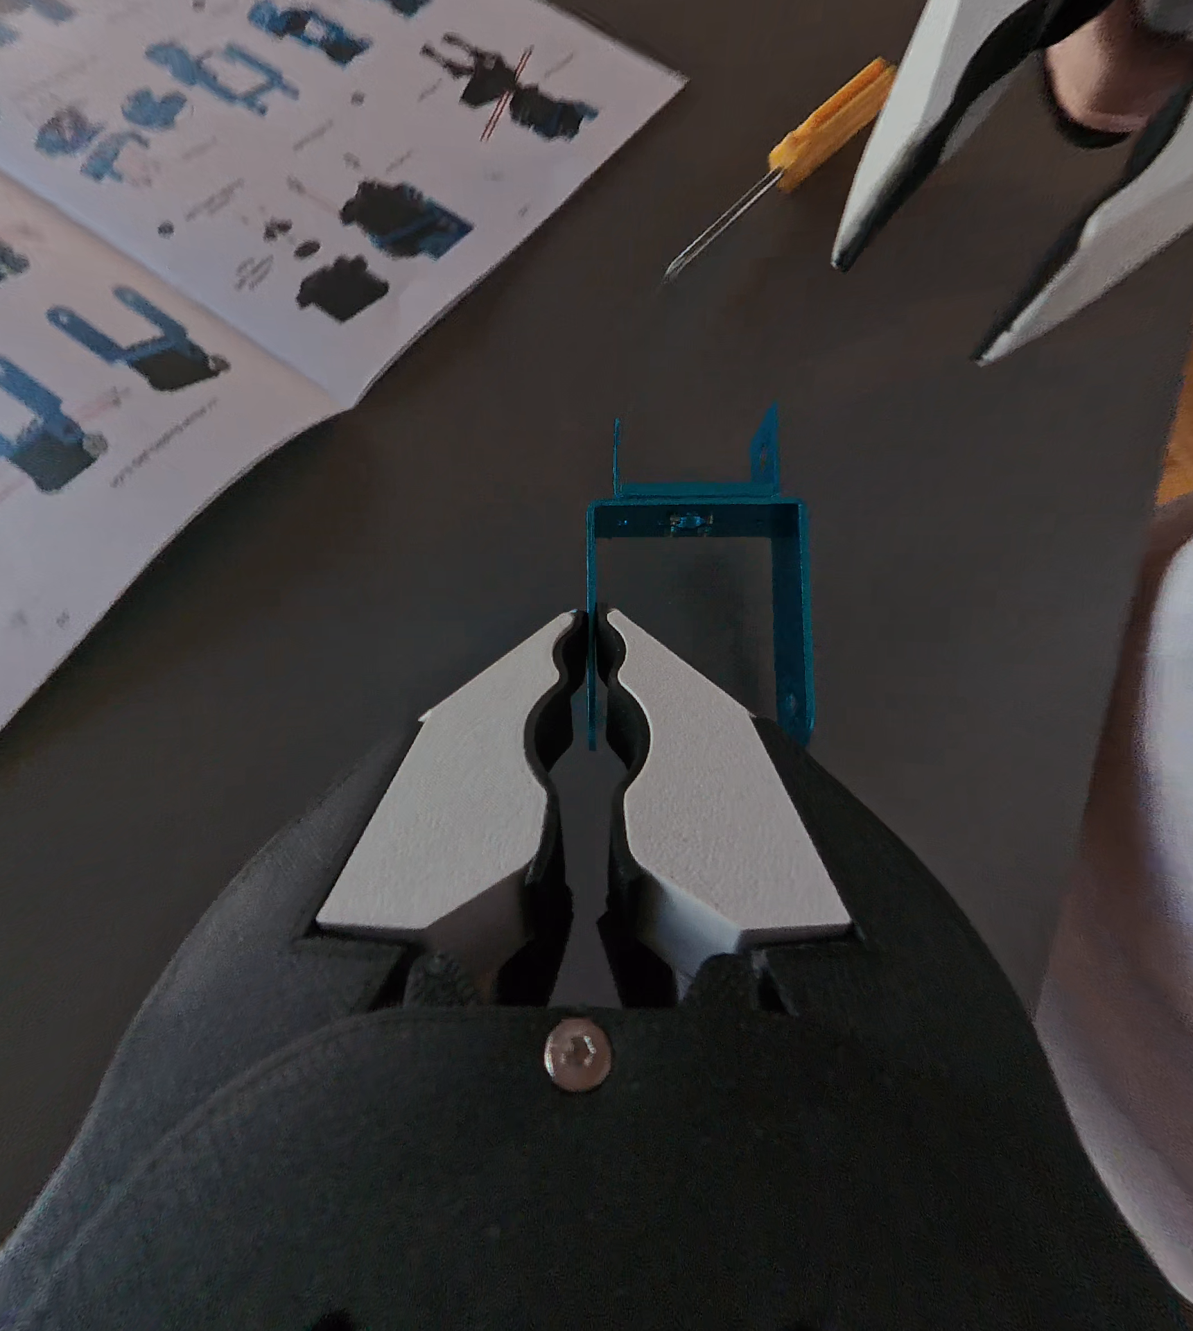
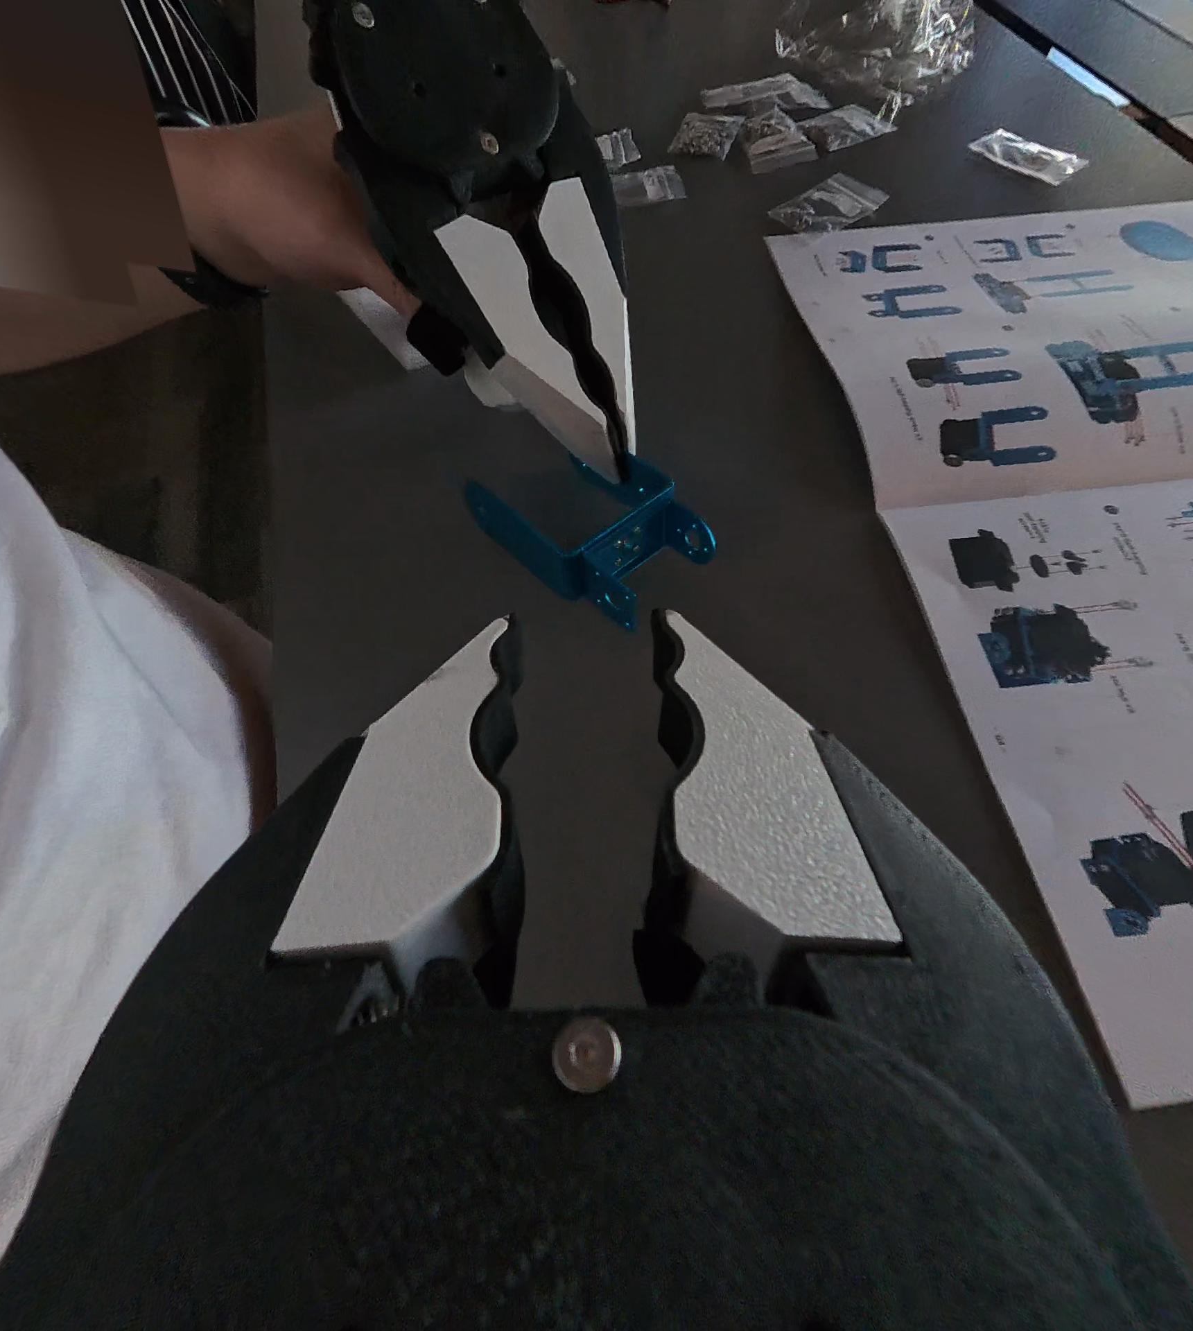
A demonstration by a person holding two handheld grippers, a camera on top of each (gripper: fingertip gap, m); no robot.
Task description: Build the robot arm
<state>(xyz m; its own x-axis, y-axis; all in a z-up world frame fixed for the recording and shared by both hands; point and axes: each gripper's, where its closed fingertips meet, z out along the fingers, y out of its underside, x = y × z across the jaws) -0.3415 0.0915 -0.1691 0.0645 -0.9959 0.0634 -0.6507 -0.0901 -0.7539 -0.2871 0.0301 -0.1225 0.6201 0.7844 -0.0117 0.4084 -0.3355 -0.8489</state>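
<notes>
Left wrist view: one side wall of the blue metal bracket (image 1: 701, 576) is clamped by the left gripper (image 1: 595, 619) mid-desk (image 1: 435, 576), while the right gripper (image 2: 582, 626) is held spread and empty just beside it, instruction booklet (image 2: 1047, 576) alongside.

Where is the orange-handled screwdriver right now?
In the left wrist view the orange-handled screwdriver lies on the dark table, upper right, between the open instruction booklet and the right claw.

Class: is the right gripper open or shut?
Open. The right gripper shows dark table between its parted tips, just short of the blue bracket.
</notes>
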